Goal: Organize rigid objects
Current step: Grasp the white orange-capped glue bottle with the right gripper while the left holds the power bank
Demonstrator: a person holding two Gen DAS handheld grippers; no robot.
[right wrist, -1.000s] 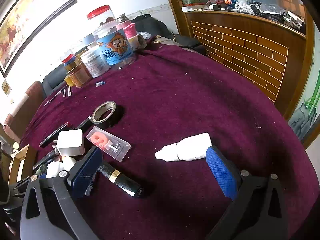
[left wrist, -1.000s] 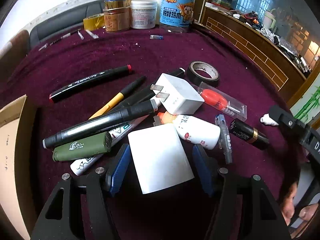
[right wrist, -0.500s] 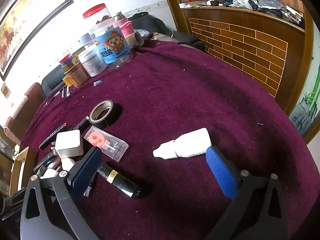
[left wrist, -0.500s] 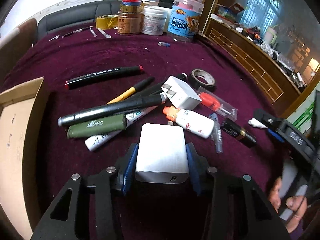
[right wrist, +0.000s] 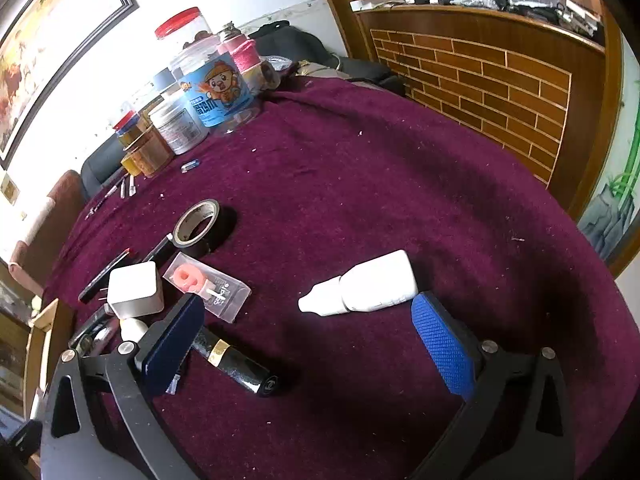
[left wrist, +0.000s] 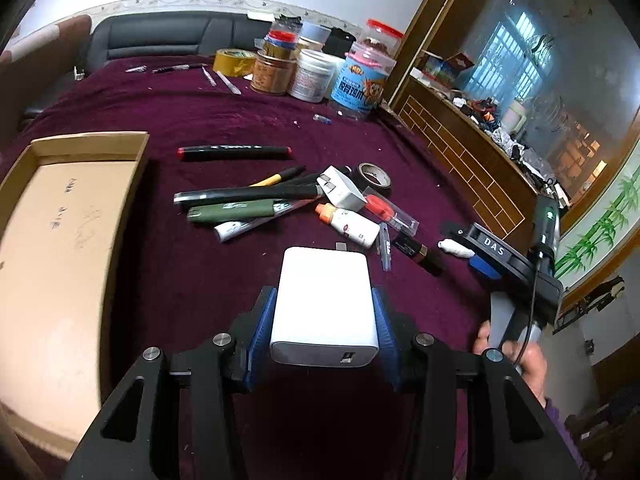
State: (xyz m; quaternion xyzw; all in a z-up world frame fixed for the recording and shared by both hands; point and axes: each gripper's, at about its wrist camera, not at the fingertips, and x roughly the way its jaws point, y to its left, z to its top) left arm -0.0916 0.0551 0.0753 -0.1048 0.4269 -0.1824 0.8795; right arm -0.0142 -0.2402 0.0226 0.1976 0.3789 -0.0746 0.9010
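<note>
- Left claw (left wrist: 324,320) is pinching the big white charger (left wrist: 325,304) across its short sides, blue pads flat on both flanks; prongs point away from the camera, USB end faces it. Looks lifted off the table (left wrist: 192,280), can't be sure.
- Cardboard box (left wrist: 52,248) lies to the left of that claw, open top, near wall running roughly front-to-back. Likely drop spot, so the next move is prob. a sideways carry left, over the rim.
- Room: bare cloth between charger and box wall, nothing in the way. Pile of markers (left wrist: 244,194) sits ahead and apart from that path.
- Right claw (right wrist: 308,336) is spread wide, holding nothing. White dropper bottle (right wrist: 364,286) lies just ahead between its pads, nearer the right pad; long axis runs left-right, nozzle to the left.
- So bottle lies lengthwise across the gap; pads would close on its ends, a slippery grip. A wrist turn first seems wise.
- Black tube w/ gold band (right wrist: 232,360) lies beside the left pad and could get bumped.
- Table edge is well off to the right, w/ open cloth beyond the bottle.
</note>
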